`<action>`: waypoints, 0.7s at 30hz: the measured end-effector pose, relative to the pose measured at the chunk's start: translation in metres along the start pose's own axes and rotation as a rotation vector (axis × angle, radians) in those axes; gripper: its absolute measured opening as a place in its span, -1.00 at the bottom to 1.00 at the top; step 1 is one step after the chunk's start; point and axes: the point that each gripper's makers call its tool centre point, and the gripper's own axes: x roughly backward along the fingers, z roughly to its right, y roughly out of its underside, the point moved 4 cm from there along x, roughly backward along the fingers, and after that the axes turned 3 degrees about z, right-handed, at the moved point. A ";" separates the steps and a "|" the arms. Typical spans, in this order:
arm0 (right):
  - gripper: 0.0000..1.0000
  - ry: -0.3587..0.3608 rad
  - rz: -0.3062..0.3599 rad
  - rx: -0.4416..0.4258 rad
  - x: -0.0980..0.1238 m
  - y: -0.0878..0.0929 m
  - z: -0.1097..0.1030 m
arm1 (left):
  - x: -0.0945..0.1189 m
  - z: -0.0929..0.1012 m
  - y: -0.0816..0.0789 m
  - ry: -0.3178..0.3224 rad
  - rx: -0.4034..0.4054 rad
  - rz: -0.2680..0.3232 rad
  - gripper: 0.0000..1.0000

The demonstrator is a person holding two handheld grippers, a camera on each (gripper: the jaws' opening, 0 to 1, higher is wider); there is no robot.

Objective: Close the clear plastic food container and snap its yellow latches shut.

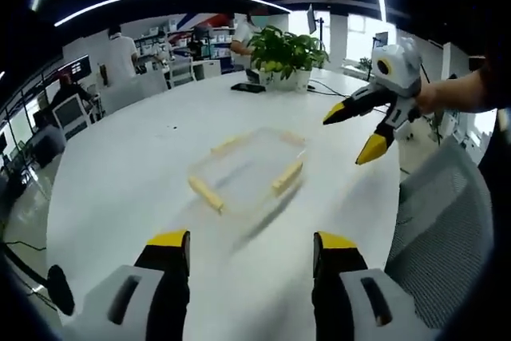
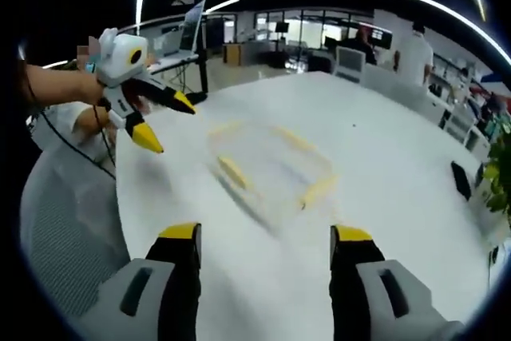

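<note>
A clear plastic food container (image 1: 249,169) with yellow latches (image 1: 206,193) on its sides lies flat on the white table (image 1: 136,165); motion blur hides whether its lid is seated. My left gripper (image 1: 251,247) is open, its jaws apart just short of the container. In the left gripper view my right gripper (image 1: 351,131) hangs open above the table's right edge, held by a hand. In the right gripper view the container (image 2: 270,164) lies ahead of my open right gripper (image 2: 265,237), and my left gripper (image 2: 171,121) hovers open at the left.
A potted plant (image 1: 287,53) and a dark phone (image 1: 248,87) sit at the table's far side. A grey mesh chair (image 1: 447,237) stands by the right edge. Office chairs, desks and people are in the background.
</note>
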 end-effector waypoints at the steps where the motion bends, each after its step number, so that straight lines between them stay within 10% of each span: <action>1: 0.28 0.017 0.010 -0.018 0.004 0.001 -0.001 | 0.004 0.003 0.001 -0.003 0.004 0.003 0.17; 21: 0.80 0.084 0.066 -0.076 0.056 0.018 -0.017 | 0.053 0.036 0.006 -0.101 0.094 0.096 0.69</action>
